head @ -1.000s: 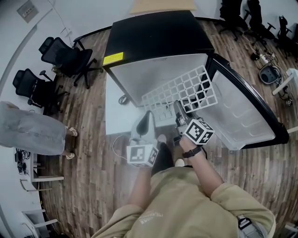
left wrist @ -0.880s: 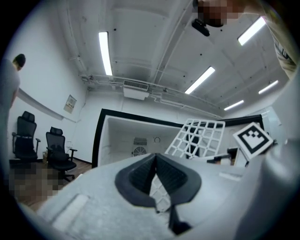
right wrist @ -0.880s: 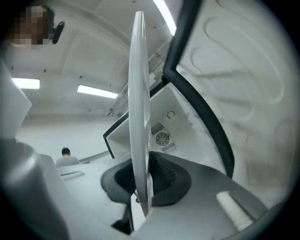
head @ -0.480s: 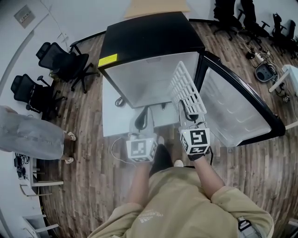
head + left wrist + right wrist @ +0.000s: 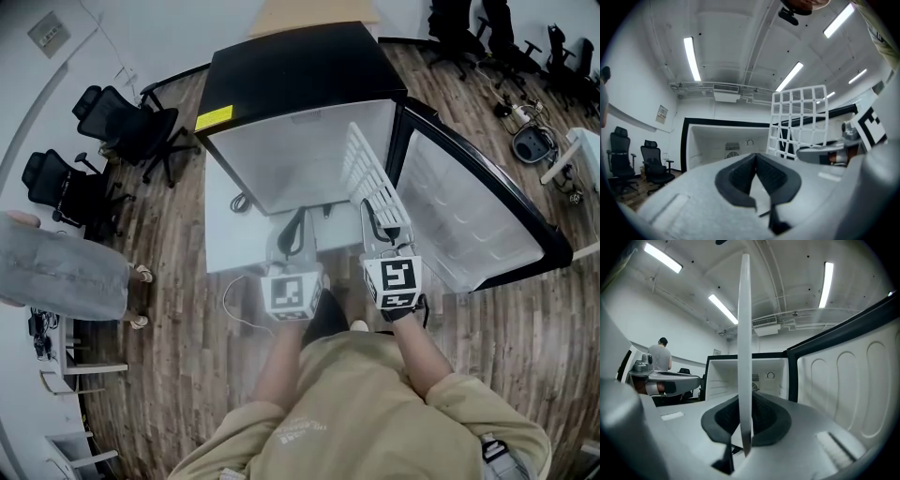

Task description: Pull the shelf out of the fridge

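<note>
Confirming shelf [image 5: 373, 192] is out: a second ago it lay nearly flat, grid face up, just ahead of the right tongs [image 5: 368, 217]. Now it's rolled onto its edge and stands straight up from those tongs, which are pinched narrow on its near rim. Just left of it sit the left tongs [image 5: 293, 230], pads closed together with nothing between. Ahead of both tongs is the fridge [image 5: 300, 75]; the shelf looks clear of its cavity, with the open door [image 5: 469, 225] off right. My read: pull done, only set-down left. Count: one shelf, one fridge, one door, two tongs, one bystander [image 5: 56, 272] far left, two chairs [image 5: 127, 112] off left, more far right, uncountable.
</note>
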Motion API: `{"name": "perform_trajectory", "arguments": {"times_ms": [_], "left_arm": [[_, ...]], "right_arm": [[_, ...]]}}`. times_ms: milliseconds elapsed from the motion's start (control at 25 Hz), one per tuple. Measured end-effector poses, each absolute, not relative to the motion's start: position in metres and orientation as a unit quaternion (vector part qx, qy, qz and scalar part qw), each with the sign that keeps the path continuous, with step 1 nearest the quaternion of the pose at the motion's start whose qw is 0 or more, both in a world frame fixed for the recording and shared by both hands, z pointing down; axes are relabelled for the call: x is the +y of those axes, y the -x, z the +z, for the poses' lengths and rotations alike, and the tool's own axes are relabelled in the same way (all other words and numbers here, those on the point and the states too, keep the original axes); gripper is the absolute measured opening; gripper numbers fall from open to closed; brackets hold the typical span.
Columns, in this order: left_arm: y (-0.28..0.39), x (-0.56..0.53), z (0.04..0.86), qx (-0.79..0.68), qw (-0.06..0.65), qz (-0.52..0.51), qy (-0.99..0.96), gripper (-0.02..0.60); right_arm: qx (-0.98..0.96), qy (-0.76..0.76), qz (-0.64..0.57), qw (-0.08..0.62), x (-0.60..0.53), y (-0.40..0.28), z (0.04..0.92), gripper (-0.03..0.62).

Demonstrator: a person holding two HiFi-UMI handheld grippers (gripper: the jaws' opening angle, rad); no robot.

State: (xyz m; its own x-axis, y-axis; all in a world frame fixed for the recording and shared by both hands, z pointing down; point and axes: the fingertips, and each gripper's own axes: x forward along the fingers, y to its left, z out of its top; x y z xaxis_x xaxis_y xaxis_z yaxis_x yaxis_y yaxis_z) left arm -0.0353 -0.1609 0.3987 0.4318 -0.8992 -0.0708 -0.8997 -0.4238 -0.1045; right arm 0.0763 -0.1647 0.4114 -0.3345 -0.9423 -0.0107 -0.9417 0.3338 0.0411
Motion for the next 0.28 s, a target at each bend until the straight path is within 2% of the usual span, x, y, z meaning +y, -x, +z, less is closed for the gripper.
{"name": "perform_trajectory", "arguments": {"times_ms": [280], "left_arm": [[0.032,-0.168,0.411,0.525,0.052,-0.005,0.85,-0.002]], "right_arm": [[-0.818,-0.575,0.006,0.0,-0.17,-0.083,0.423,0.029]]}}
